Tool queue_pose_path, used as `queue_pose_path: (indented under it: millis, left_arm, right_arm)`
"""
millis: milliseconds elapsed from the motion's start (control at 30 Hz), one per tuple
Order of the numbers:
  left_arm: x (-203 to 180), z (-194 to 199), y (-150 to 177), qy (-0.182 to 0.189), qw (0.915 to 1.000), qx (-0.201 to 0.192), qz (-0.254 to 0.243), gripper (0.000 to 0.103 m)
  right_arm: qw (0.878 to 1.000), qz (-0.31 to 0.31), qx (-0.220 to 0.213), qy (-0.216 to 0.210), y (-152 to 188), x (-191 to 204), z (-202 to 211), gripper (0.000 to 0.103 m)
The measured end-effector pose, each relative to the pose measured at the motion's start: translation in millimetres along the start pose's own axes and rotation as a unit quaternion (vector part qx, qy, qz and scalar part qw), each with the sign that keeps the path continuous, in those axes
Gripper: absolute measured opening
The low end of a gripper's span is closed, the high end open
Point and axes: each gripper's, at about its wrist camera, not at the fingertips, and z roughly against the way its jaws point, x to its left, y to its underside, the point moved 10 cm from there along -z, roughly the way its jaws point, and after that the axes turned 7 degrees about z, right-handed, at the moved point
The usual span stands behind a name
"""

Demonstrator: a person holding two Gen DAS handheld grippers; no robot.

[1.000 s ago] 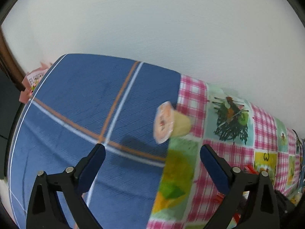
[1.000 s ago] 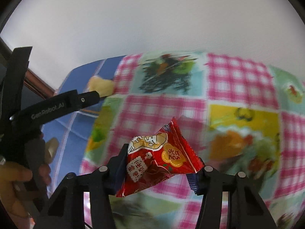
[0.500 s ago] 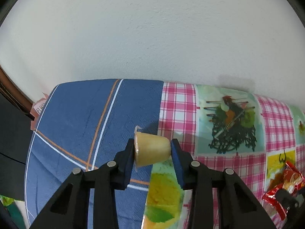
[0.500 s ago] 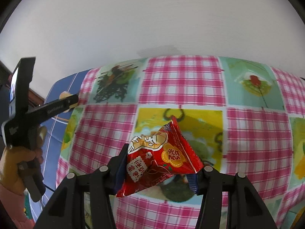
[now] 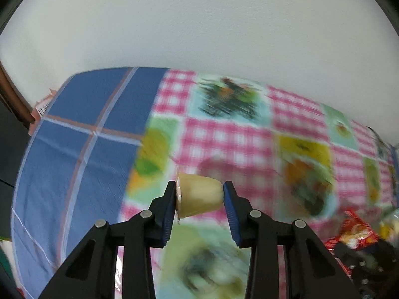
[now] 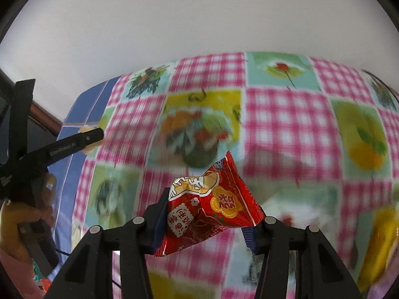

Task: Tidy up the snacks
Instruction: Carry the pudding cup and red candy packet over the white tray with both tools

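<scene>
My left gripper (image 5: 199, 199) is shut on a small yellow jelly cup (image 5: 198, 197), held sideways with its lid to the left, above the patterned tablecloth (image 5: 224, 139). My right gripper (image 6: 207, 221) is shut on a red snack packet (image 6: 212, 206) and holds it above the same cloth (image 6: 286, 114). The left gripper (image 6: 87, 139) with the jelly cup also shows at the left of the right wrist view. The red packet (image 5: 354, 233) shows at the lower right of the left wrist view.
A blue checked cloth (image 5: 74, 154) covers the table's left end. A white wall (image 5: 199, 25) runs behind the table. A blurred yellow item (image 6: 381, 244) lies at the right edge. A dark wooden frame (image 6: 42, 119) stands at the left.
My left gripper closed on the jelly cup, lifted it and moved right over the pink checked cloth. My right gripper, still holding the red packet, moved right and nearer the table.
</scene>
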Motion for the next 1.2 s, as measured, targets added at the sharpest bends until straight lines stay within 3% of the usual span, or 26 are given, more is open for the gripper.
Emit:
queue_pose_path:
  millis: [267,533,833,1200]
  left_arm:
    - [-67.9,72.4,75.7,0.046,0.9989,-0.009,-0.003,0.039]
    - [-122.0,138.3,143.5,0.057,0.9978,-0.034,-0.003,0.039]
    - [-169.8,153.9,197.9,0.069,0.9962,-0.053,0.005,0.039]
    - [-218.2,165.8,215.1,0.085,0.9955,-0.041,-0.002,0.039]
  right_arm:
    - [1.000,-0.015,-0.013,0.004,55.9,-11.4,62.9,0.053]
    - [0.998,-0.030,-0.042,0.026,105.9,-35.6,126.2,0.053]
    - [0.994,-0.056,-0.076,0.058,151.8,-85.7,172.7,0.053]
    - [0.989,-0.108,-0.088,0.054,168.5,-132.2,196.0,0.053]
